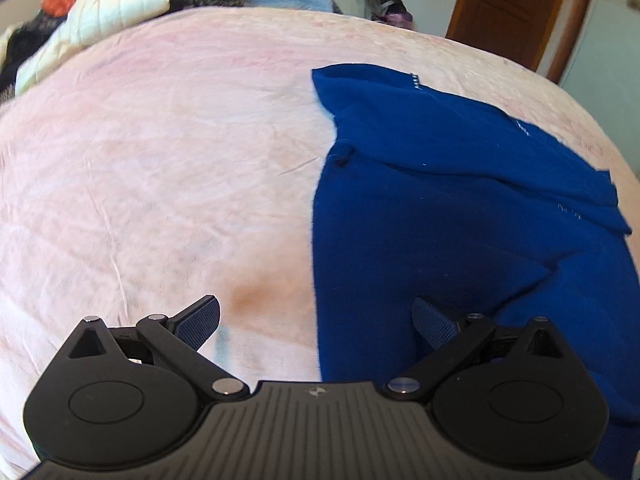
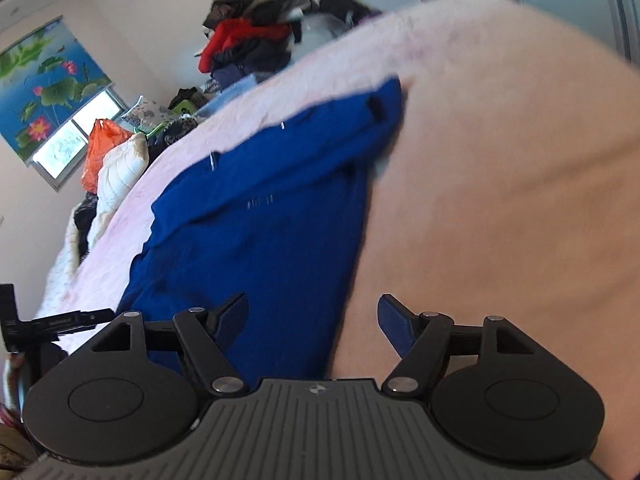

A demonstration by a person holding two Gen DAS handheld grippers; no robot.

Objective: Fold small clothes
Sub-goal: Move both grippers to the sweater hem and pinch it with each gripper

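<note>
Apparently partway: the blue garment [image 1: 460, 208] is lying on the pink bed [image 1: 160, 160], its upper part already doubled over, further folds seemingly remaining. Both the left gripper [image 1: 316, 320] and right gripper [image 2: 312, 320] are hovering spread, holding nothing.

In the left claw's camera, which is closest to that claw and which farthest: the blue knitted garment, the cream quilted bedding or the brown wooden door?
1. Blue knitted garment, right side, reaching under the left claw.
2. Cream quilted bedding, far left edge of the bed.
3. Brown wooden door, beyond the bed, far right.
</note>
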